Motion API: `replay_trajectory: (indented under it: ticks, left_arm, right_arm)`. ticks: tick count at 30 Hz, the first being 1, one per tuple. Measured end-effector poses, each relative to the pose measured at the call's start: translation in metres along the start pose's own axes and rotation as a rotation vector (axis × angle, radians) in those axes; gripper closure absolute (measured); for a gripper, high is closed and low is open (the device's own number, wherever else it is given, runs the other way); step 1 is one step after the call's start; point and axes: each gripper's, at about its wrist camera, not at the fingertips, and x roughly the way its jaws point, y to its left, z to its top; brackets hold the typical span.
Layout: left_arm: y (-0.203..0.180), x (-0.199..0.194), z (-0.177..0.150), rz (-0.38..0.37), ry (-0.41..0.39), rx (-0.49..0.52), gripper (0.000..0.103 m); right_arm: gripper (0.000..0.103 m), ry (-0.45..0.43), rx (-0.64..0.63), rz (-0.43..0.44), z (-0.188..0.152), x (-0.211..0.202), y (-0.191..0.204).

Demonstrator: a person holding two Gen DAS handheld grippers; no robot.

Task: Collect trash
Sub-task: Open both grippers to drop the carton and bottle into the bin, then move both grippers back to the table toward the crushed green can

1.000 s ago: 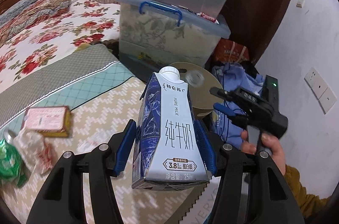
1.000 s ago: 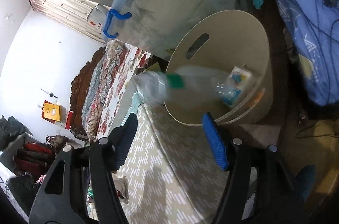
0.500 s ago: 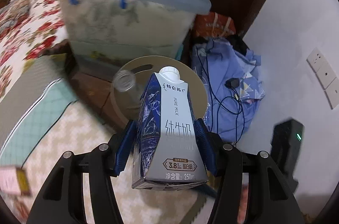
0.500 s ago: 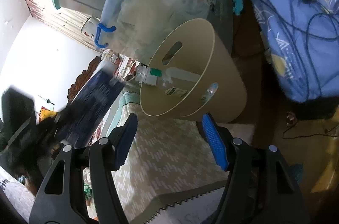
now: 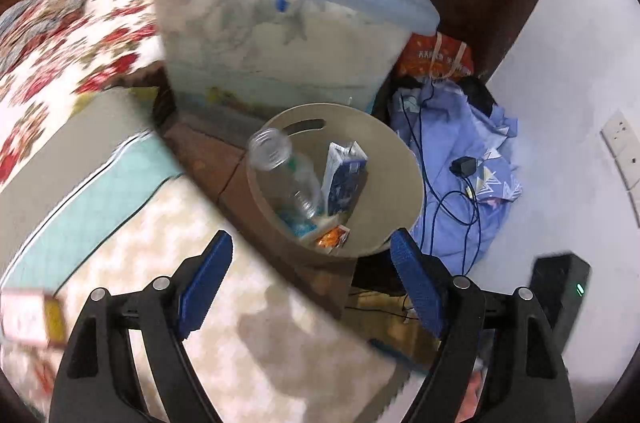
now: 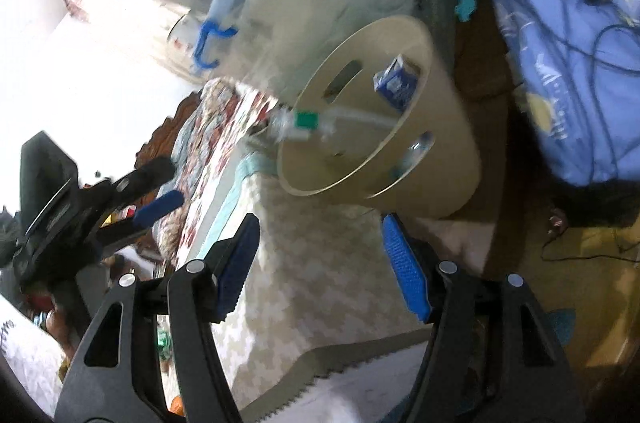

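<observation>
A beige round bin (image 5: 400, 159) stands on the floor beside the bed. Inside it lie a blue-and-white milk carton (image 5: 344, 179), a clear plastic bottle (image 5: 284, 171) leaning on the rim, and an orange wrapper (image 5: 332, 237). My left gripper (image 5: 310, 275) is open and empty just above the bin's near rim. My right gripper (image 6: 320, 255) is open and empty over the bed edge, short of the bin (image 6: 452, 159); the carton (image 6: 396, 83) and bottle (image 6: 320, 121) show inside. The left gripper also shows at the left of the right wrist view (image 6: 152, 199).
Stacked clear storage boxes (image 5: 280, 43) with a blue handle stand behind the bin. A blue cloth with black cables (image 5: 460, 159) lies on the floor to the right. A small box (image 5: 28, 315) lies on the patterned bed cover (image 5: 120, 263) at left. A black device (image 5: 560, 295) sits at right.
My left gripper opened and let go of the milk carton, which now lies in the bin. The right gripper drew back slightly from the bin.
</observation>
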Motion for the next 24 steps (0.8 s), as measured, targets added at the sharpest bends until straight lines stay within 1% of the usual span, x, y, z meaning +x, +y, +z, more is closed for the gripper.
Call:
replay_trajectory:
  ticks: [3, 7, 10, 11, 12, 13, 14, 18, 20, 24]
  left_arm:
    - [0.031, -0.043, -0.029, -0.004, -0.041, -0.052, 0.026]
    - [0.091, -0.109, -0.072, 0.041, -0.117, -0.165, 0.026]
    - [0.145, -0.155, -0.112, 0.112, -0.17, -0.291, 0.026]
    - [0.164, -0.17, -0.128, 0.143, -0.185, -0.343, 0.026]
    - [0.18, -0.182, -0.142, 0.166, -0.197, -0.388, 0.026]
    - [0.193, -0.191, -0.155, 0.186, -0.205, -0.426, 0.026]
    - [0.208, -0.203, -0.172, 0.214, -0.215, -0.471, 0.027]
    - [0.248, -0.23, -0.224, 0.271, -0.239, -0.605, 0.028]
    - [0.258, -0.237, -0.243, 0.289, -0.243, -0.642, 0.029]
    - [0.271, -0.245, -0.274, 0.32, -0.235, -0.674, 0.03]
  right_arm:
    - [0.037, 0.037, -0.04, 0.028, -0.011, 0.01, 0.019]
    - [0.037, 0.089, -0.099, 0.055, -0.03, 0.023, 0.044]
    - [0.038, 0.14, -0.144, 0.072, -0.045, 0.036, 0.064]
    - [0.038, 0.133, -0.197, 0.053, -0.052, 0.038, 0.076]
    - [0.04, 0.141, -0.216, 0.063, -0.055, 0.04, 0.082]
    - [0.04, 0.172, -0.225, 0.09, -0.059, 0.045, 0.09]
    - [0.041, 0.189, -0.233, 0.096, -0.064, 0.049, 0.097]
    - [0.042, 0.229, -0.303, 0.104, -0.083, 0.061, 0.123]
    - [0.042, 0.242, -0.338, 0.105, -0.091, 0.066, 0.136]
    - [0.042, 0.254, -0.432, 0.109, -0.106, 0.07, 0.167]
